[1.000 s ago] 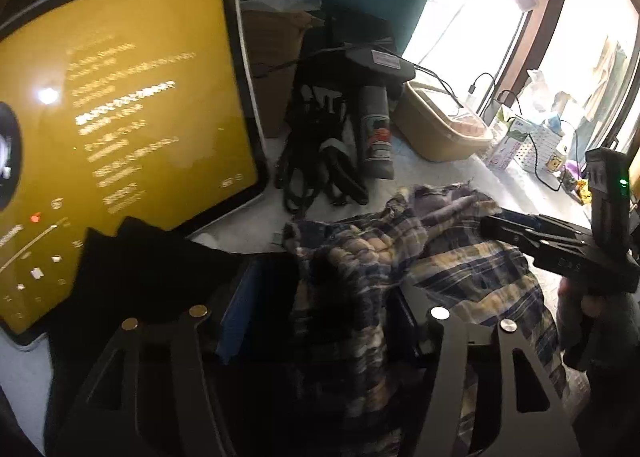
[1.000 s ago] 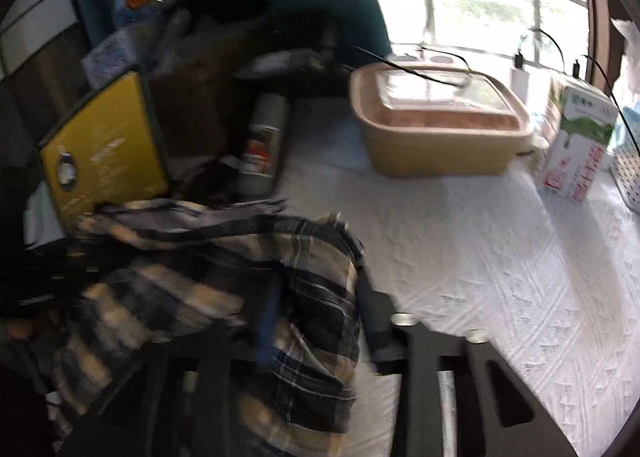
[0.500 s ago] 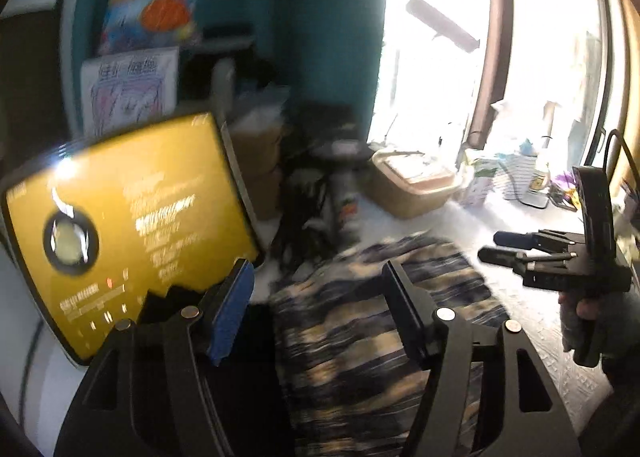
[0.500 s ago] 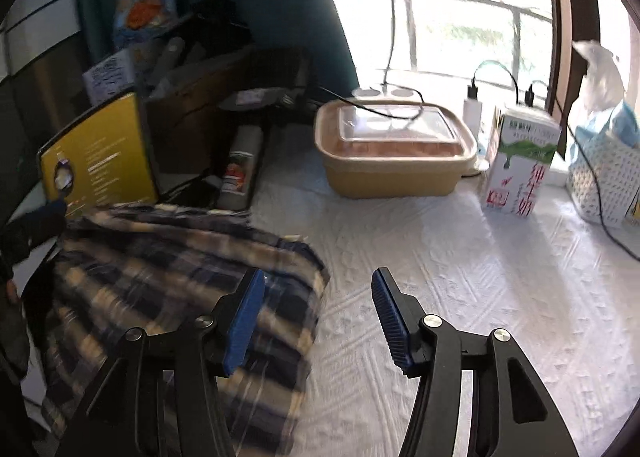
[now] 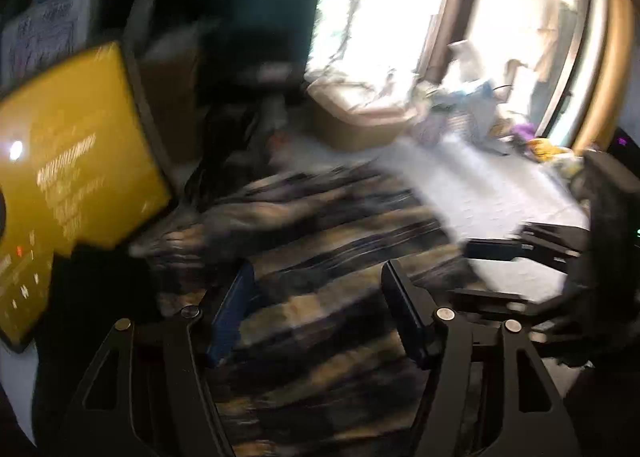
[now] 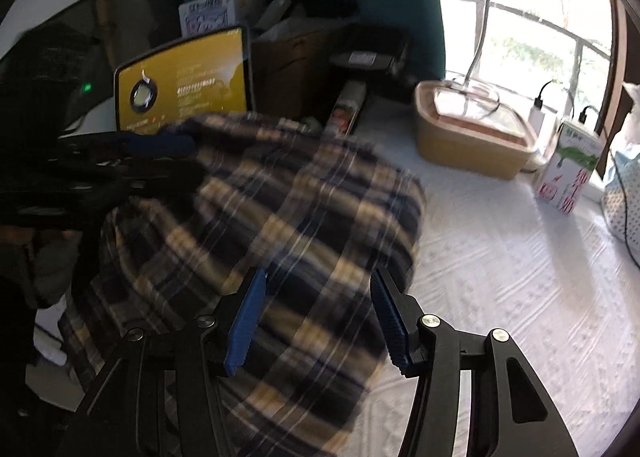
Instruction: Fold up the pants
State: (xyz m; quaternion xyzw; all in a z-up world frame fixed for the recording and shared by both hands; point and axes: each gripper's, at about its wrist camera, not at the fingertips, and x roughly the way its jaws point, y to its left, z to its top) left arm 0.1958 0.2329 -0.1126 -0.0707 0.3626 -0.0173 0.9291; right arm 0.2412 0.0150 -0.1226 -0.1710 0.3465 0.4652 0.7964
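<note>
We see the plaid pants (image 6: 280,209) lying folded on the white textured cloth (image 6: 500,277) (tablet (image 6: 180,85) behind); left gripper (image 5: 316,309) and right gripper (image 6: 316,313) stand apart above them, gripping nothing.

One pants (image 6: 280,217), one tablet (image 6: 184,85) (lit), two grippers.

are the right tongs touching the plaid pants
Cannot tell. In the right wrist view the right tongs stand open over the plaid pants, but that angle shows neither contact nor a gap.
</note>
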